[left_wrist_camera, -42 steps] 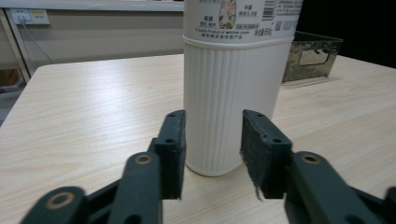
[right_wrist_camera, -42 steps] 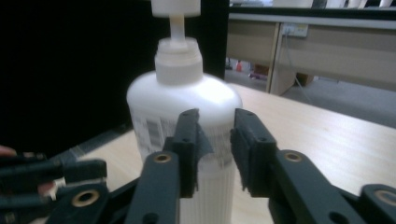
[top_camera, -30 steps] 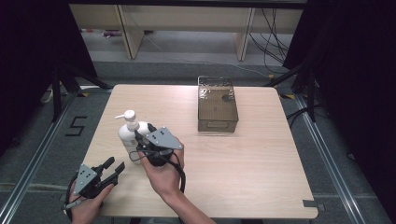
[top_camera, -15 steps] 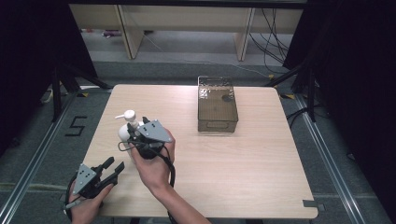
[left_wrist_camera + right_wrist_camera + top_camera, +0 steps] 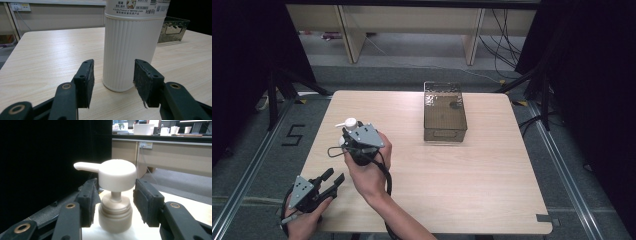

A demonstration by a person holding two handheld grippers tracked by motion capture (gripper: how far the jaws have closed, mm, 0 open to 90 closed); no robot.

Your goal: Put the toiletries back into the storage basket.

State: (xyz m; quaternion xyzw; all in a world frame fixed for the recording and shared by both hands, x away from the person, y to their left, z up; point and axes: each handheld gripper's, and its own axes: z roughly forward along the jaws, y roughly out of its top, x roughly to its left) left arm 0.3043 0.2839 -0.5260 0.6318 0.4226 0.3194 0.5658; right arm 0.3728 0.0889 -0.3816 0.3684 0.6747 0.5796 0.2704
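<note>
Pale wood table (image 5: 472, 165) under me, dark curtains and desks beyond. My right gripper (image 5: 113, 202) has its jaws spread either side of the bottle's pump head (image 5: 117, 178), pads level with the neck and collar, not yet pressing as far as I can see; they have just been closing a little with the pump between them. My left gripper (image 5: 113, 82) sits low near the table's near left corner, jaws spread too, looking at the ribbed white bottle (image 5: 132, 47) a little ahead of the pads, untouched.

From above, the bottle (image 5: 348, 131) stands upright towards the table's left edge, mostly hidden under my right gripper (image 5: 358, 141). A mesh basket (image 5: 444, 116) sits well apart towards the far side.

I judge the bottle stiff plastic, possibly heavy if full, smooth enough to slip. The pump head would wobble or sink under a squeeze; the collar below it, or the ribbed body, is the firmer hold.
</note>
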